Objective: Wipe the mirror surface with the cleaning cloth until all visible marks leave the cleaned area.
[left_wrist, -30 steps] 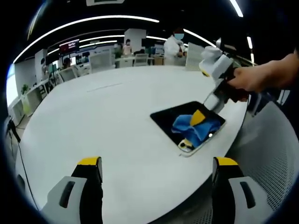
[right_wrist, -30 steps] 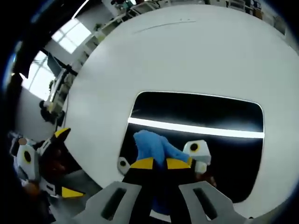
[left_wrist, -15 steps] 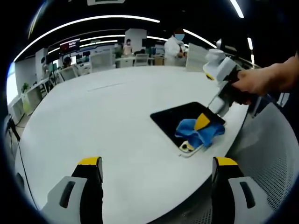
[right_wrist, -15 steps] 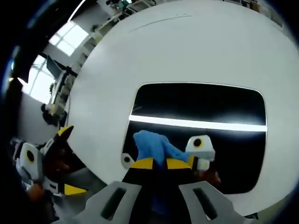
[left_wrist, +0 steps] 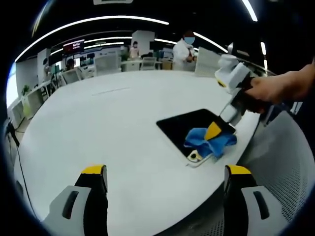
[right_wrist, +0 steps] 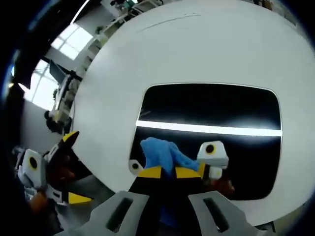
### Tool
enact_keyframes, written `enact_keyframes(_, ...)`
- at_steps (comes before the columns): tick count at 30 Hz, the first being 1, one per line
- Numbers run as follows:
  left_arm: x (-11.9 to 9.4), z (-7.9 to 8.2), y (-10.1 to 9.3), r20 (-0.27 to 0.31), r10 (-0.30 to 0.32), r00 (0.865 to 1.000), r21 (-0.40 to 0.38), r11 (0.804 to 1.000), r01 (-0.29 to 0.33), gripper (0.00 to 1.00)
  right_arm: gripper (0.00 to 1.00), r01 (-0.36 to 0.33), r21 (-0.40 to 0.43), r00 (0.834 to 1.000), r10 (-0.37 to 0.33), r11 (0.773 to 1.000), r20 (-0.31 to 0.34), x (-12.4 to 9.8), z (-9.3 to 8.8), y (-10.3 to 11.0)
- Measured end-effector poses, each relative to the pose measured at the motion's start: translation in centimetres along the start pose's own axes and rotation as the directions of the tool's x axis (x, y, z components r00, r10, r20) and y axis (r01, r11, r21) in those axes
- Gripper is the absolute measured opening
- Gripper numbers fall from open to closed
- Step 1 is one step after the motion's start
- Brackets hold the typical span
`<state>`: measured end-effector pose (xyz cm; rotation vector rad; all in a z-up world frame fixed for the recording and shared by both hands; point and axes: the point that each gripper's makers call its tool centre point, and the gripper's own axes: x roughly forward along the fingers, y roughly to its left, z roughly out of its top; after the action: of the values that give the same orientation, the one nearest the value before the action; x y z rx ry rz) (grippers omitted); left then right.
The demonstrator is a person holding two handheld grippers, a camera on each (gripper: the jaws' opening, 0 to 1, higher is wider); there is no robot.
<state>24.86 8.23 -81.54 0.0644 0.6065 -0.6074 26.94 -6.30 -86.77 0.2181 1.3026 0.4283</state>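
Two grippers, your right gripper [right_wrist: 165, 172] pinching the blue cloth [right_wrist: 160, 153] on the mirror [right_wrist: 211, 110] near the table [left_wrist: 108, 123] edge, your left gripper [left_wrist: 165, 172] wide open, empty, over bare tabletop.

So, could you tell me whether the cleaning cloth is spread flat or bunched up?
Bunched up: the blue cloth sits in a crumpled heap on the mirror, pinched between the right gripper's jaws.

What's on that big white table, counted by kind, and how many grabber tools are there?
Mirrors: 1, the dark mirror lying flat on the table.
Cloths: 1, the blue cloth, held on the mirror.
Grippers: 2, the left gripper held off the table and the right gripper, jaws closed on the cloth.
Total: 4.
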Motion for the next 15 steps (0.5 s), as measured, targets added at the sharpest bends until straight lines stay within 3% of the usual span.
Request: enact_keyframes(15, -0.12, -0.09, 0.12, -0.006, 0.007, 1.000, 0.002, 1.000, -0.007, 0.98, 0.03, -0.011, -0.007, 1.000, 0.011, 1.000, 0.006, -0.21, -0.67, 0.31)
